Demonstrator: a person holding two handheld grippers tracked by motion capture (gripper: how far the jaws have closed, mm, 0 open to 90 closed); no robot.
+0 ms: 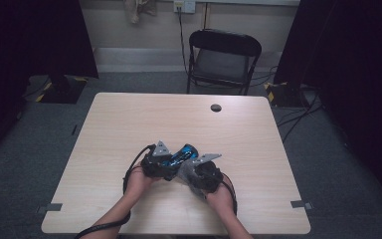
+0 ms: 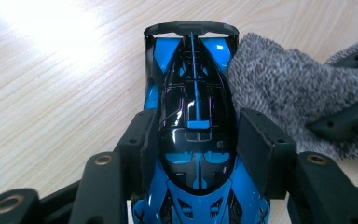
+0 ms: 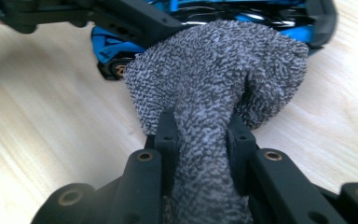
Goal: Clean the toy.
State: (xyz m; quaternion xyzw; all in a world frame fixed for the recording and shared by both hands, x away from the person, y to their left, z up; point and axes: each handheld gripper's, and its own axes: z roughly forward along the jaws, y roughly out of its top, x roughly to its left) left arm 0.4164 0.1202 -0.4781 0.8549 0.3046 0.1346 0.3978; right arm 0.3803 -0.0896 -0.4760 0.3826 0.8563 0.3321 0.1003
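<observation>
Toy car: a glossy blue and black plastic toy racing car (image 2: 193,135) with a black rear wing lies on the pale wooden table (image 1: 129,124), near the person's edge, between the two grippers; in the high view only its blue far end (image 1: 185,152) comes out from behind them; its wheels are hidden in the left gripper view, and one small wheel is seen in the right gripper view.

Left gripper: the left gripper (image 2: 196,140) is clamped on the toy car, one black pad on each side of its body; the front of the car is cut off by the bottom edge of that view; in the high view the left gripper (image 1: 156,164) sits in the left hand (image 1: 138,181).

Cloth: a grey knitted cloth (image 3: 214,79) is bunched into a lump; its front end touches the side of the toy car near the wing, as the left gripper view shows (image 2: 289,93); how far it goes back behind the jaws I cannot tell.

Right gripper: the right gripper (image 3: 204,140) is pressed together on the cloth, which is squeezed narrow between its pads; in the high view the right gripper (image 1: 201,175) is held by the right hand (image 1: 220,196), and the cloth there is hard to make out.

Background: a black folding chair (image 1: 222,59) stands behind the table; the room sides are too dark to read.
</observation>
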